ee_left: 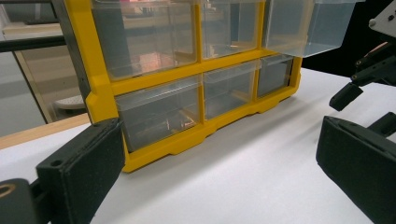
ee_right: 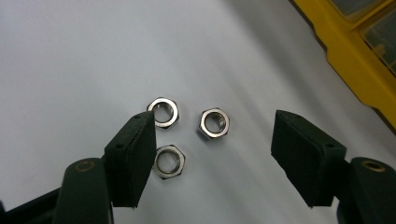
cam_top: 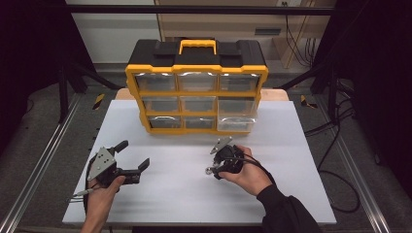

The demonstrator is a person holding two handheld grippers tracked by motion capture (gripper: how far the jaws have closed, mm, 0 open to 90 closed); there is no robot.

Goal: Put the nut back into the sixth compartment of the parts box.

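Right gripper view: right hand-held gripper [ee_right: 212, 156] half-open, empty | three nuts [ee_right: 214, 123] on desk [ee_right: 70, 56] between its jaws, near left pad | risk: clustered nuts, pads may catch two or scatter them

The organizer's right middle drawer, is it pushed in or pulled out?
Pulled out. In the high view that clear drawer juts forward past the yellow frame, and the left gripper view shows it overhanging the drawers below.

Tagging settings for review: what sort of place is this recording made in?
Probably a lab or workshop recording station: a white table inside a dark metal frame, a yellow parts organizer, loose hex nuts, and cables on the floor.
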